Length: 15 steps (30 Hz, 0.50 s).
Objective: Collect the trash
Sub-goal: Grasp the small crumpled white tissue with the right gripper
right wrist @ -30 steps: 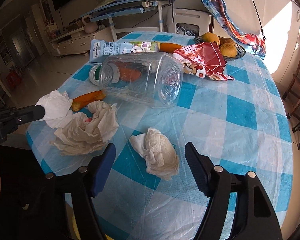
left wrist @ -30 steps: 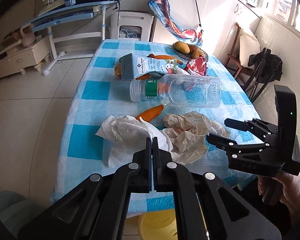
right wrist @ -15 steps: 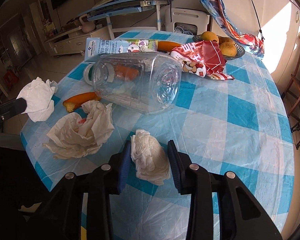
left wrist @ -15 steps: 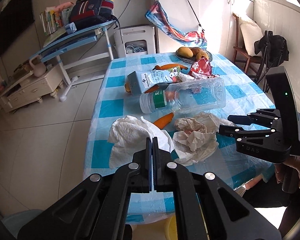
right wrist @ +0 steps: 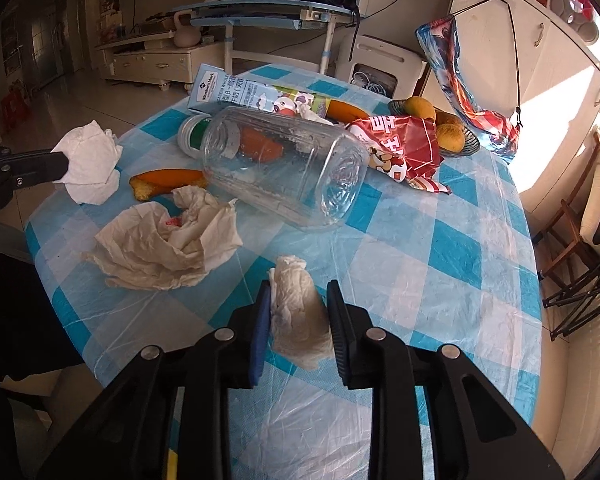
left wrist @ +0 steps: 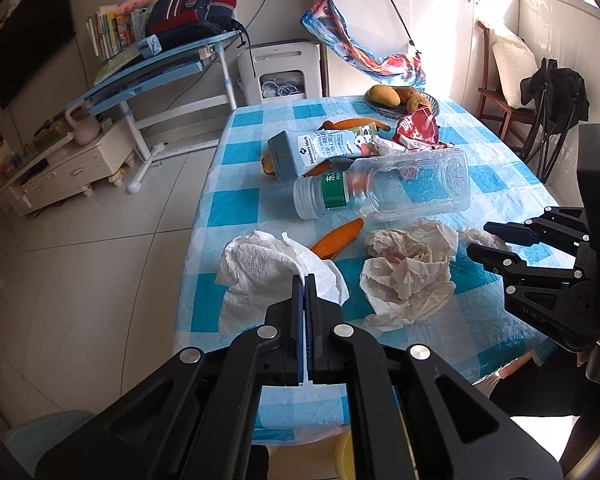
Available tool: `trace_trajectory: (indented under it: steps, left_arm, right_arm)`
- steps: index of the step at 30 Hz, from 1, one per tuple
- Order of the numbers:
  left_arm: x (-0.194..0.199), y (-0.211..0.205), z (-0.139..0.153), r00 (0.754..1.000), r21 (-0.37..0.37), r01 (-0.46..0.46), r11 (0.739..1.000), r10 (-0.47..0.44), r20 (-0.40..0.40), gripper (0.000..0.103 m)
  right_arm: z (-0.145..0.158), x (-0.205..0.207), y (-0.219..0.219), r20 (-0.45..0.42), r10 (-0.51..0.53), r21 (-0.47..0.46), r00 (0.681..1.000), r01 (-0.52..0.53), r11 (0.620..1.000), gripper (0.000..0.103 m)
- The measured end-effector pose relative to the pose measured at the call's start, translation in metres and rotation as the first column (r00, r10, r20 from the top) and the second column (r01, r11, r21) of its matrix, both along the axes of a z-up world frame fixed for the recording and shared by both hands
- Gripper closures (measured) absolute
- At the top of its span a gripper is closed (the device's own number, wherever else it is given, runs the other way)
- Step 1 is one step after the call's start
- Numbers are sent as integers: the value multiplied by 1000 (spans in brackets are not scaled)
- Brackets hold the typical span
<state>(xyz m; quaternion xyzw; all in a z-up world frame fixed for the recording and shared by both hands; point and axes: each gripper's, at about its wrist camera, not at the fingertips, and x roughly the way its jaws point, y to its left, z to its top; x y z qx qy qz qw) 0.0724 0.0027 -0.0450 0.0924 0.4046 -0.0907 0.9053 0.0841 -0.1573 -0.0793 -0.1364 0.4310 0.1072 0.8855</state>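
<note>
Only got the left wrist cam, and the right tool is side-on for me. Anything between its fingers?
Observer: Yes. The right wrist view shows a small tissue wad between the fingers of the right tool. Both pads touch it and the jaws are closing.
Operator: Is it touching the big crumpled tissue?
Observer: No. The big crumpled tissue lies apart, to the wad's left, with bare tablecloth between them.

Sunlit room with pale tiled floor [left wrist: 80, 264], white cabinets [left wrist: 440, 28] and a blue tilting desk [left wrist: 156, 68].
</note>
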Motion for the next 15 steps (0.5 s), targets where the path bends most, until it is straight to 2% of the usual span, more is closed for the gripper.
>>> trace_trajectory:
  steps: [8,15]
  left_arm:
    - [9,6,-10,998,-31,-22,999,20,-55,101]
    - [15,3,-18,997,-38,-29,999,26,-77,101]
  right_arm:
    - [1,-14,17,3,71,-189,997,-69,979,75]
    - [6,-25,29,14,123,-249,992,-116,962,75]
